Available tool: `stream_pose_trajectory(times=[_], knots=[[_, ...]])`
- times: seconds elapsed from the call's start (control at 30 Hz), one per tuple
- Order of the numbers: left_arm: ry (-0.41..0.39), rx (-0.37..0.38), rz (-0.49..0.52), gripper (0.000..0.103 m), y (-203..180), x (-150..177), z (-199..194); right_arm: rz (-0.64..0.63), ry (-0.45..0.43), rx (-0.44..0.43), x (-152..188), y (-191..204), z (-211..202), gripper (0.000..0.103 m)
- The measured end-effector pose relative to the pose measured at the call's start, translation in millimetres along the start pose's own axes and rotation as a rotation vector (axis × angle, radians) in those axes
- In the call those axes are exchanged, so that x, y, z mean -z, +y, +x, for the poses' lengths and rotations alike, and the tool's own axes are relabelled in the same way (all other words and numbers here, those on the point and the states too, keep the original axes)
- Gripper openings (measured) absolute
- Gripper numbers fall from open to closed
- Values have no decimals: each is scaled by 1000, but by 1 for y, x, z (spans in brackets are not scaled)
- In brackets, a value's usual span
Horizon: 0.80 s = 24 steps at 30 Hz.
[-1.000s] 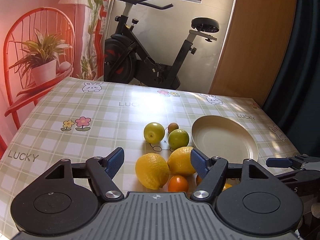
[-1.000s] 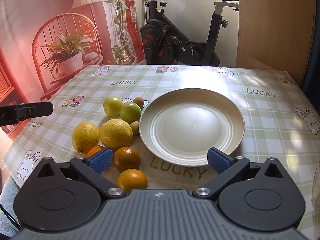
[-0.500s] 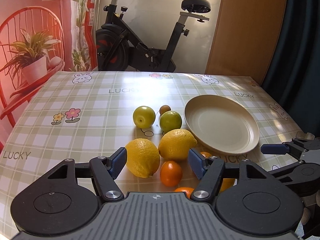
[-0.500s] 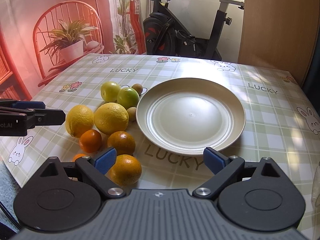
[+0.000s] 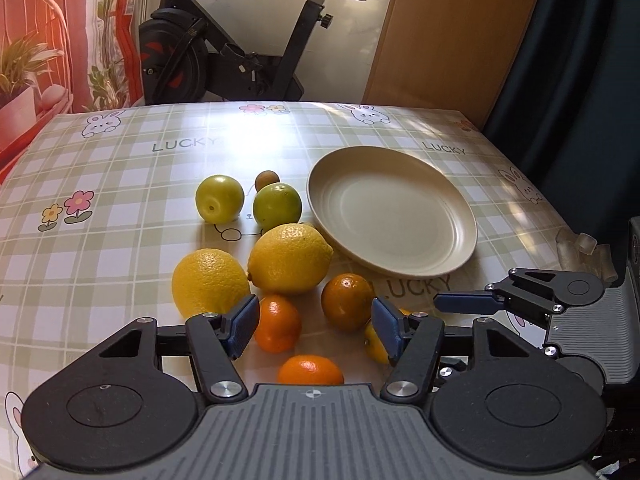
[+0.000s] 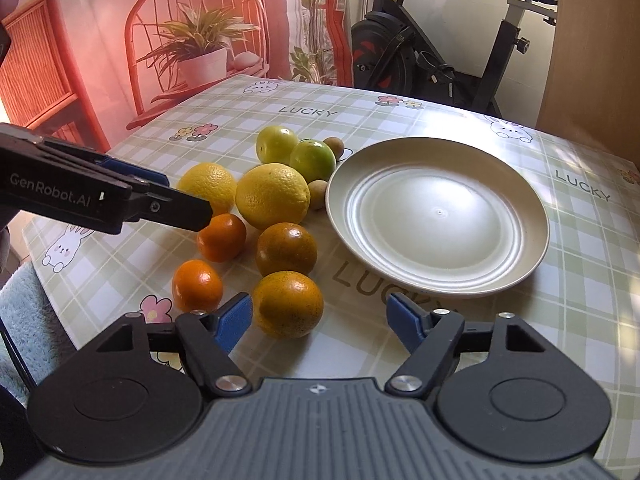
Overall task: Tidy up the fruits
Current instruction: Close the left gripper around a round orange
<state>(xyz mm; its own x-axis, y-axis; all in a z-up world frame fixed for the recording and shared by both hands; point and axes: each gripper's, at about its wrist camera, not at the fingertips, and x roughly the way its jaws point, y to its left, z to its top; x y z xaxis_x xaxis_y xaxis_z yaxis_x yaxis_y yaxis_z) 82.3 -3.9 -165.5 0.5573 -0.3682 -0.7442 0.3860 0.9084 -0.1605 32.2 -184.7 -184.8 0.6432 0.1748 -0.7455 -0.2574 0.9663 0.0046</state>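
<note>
a home: a black exercise bike [image 5: 240,52] stands behind the worktop's green-checked bunny-print tablecloth [image 5: 120,152].

The plate [image 6: 516,264] is left unobstructed from the right; its left rim is crowded by clustered fruits [image 6: 272,196].

Plate [image 6: 532,240]: we see it on the table [image 6: 580,320], right of all the fruit.
Lemons [image 6: 272,196]: two side by side, left of the plate.
Green fruits [image 6: 312,158]: a pair behind the lemons.
Small round fruits [image 6: 318,194]: one touching the plate rim, we think; another behind the pair.
Oranges [image 6: 286,248]: four before the lemons, nearest us.
Exercise bike [image 5: 224,56]: beyond the table's far edge.
</note>
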Motion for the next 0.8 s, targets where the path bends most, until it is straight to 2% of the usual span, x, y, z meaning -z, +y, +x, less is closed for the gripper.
stream_pose_trajectory(times=[0.07, 0.3, 0.5, 0.67, 0.8], knots=[[13, 24, -8, 55, -2, 0, 5, -29, 5, -16, 1, 2, 3, 64], [75, 95, 27, 48, -21, 3, 21, -38, 4, -78, 3, 0, 10, 56], [117, 121, -9, 47, -24, 8, 40, -2, 11, -111, 7, -2, 14, 52], [143, 176, -65, 46, -21, 10, 48, 15, 16, -117, 8, 0, 16, 47], [148, 176, -70, 43, -22, 10, 55, 50, 27, -124, 9, -2, 17, 45]])
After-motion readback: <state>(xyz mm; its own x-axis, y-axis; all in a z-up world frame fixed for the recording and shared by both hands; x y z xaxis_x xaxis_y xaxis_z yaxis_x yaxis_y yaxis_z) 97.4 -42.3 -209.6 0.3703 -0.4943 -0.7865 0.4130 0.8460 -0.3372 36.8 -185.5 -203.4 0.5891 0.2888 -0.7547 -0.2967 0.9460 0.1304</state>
